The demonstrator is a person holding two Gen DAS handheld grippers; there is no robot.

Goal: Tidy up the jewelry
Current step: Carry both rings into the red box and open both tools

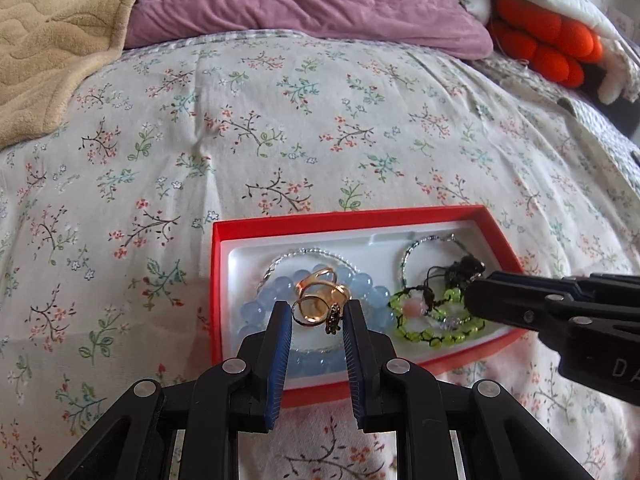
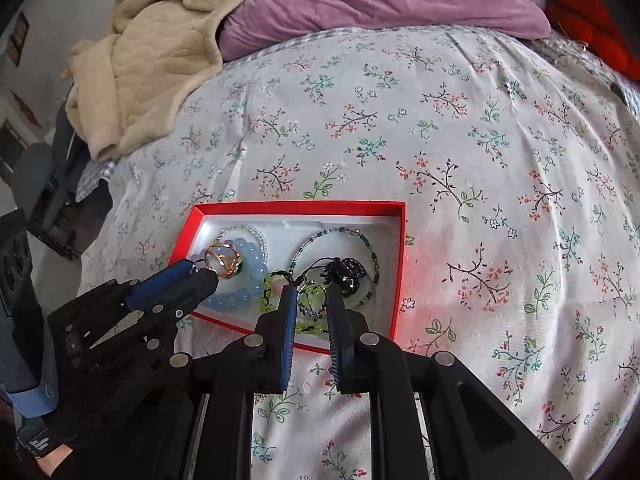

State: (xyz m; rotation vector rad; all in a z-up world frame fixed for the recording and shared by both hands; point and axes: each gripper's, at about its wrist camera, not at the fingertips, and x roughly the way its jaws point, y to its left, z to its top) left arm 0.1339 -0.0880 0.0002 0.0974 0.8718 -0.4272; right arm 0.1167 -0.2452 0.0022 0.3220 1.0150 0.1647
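Note:
An open red box (image 1: 344, 216) with a white insert lies on the floral bedspread. In it are a pale blue bead bracelet (image 1: 362, 280), a green bead bracelet on black cord (image 1: 420, 336) and thin clear-bead bracelets (image 1: 404, 264). Over the box's left half, my left gripper (image 1: 316, 316) is shut on a cluster of gold rings (image 1: 340, 292) with a dark charm. My right gripper (image 2: 311, 300) hovers over the right half. It is shut on a small silvery ring (image 2: 310, 312), with a black ornament (image 2: 344, 274) just past its tips. Each view shows the other gripper side-on: the left gripper (image 2: 208, 274) and the right gripper (image 1: 474, 292).
The floral bedspread (image 1: 280, 128) stretches far beyond the box. A purple pillow (image 1: 320, 0) and a beige blanket (image 1: 48, 40) lie at the head of the bed. Orange plush (image 1: 540, 40) sits at the far right. A gloved hand (image 2: 80, 420) holds the left gripper.

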